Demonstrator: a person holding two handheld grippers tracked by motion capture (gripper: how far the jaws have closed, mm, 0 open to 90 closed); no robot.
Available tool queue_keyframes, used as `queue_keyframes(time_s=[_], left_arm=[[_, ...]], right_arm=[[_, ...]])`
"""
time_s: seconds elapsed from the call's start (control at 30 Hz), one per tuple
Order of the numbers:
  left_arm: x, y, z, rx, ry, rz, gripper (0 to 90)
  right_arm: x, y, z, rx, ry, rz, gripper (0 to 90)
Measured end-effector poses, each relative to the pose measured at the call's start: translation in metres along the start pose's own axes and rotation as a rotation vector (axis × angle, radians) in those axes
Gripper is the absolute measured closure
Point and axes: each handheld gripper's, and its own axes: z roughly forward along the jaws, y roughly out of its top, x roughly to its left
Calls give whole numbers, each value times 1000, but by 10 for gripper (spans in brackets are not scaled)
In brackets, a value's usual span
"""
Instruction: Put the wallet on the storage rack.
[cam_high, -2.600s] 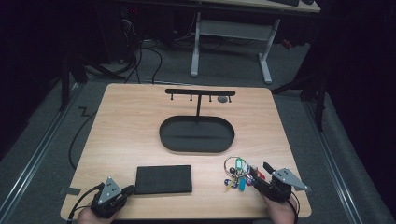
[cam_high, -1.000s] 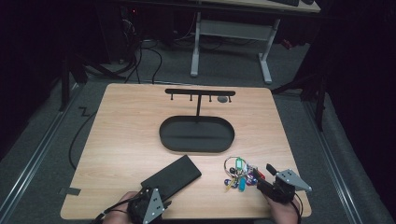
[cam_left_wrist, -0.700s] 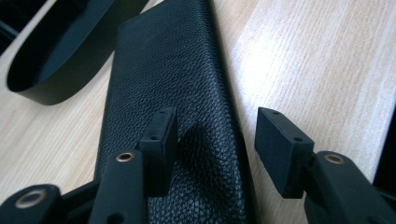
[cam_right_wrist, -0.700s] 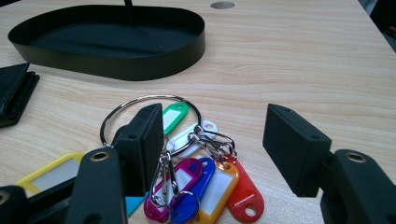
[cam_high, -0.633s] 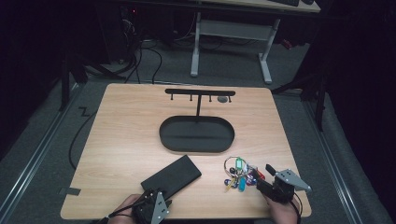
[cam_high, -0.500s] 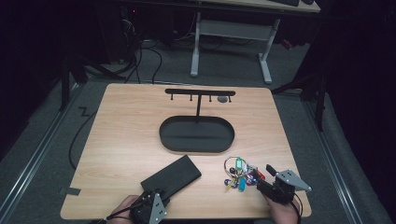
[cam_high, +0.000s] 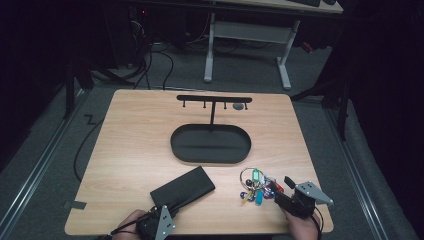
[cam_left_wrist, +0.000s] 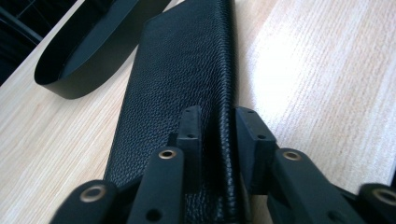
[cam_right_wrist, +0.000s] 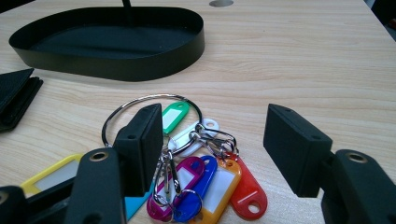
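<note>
A black leather wallet (cam_high: 183, 188) lies at six o'clock on the wooden surface (cam_high: 140, 145), near the oval tray (cam_high: 210, 144). The left gripper (cam_left_wrist: 217, 128) has just been closing its jaws, now clamped on the wallet's near edge; best to lift level, keeping the fold pinched. The right gripper (cam_right_wrist: 212, 149) holds its jaws apart over a bunch of keys (cam_right_wrist: 201, 172), empty.

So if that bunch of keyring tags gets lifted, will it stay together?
Probably it dangles loosely: the tags hang from small clips on one wire ring. It looks light, being thin plastic. Pushed, it would likely slide and spread rather than roll.
</note>
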Motion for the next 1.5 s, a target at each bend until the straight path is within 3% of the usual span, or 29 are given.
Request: queue_keyframes(time_s=[0.17,0.57,1.13,1.5], left_arm=[[6,-1,-6,-31,-9,-49,773],[16,-1,-15,-76,-9,-102,805],[39,-6,-35,-155,-48,-271,821],[45,-9,-41,-173,-69,-333,822]], right_arm=[[-1,0,-1,0,0,8,383],[-3,0,0,-3,3,17,383],[-3,0,0,-13,-2,24,386],[-4,0,-2,-17,-8,37,389]])
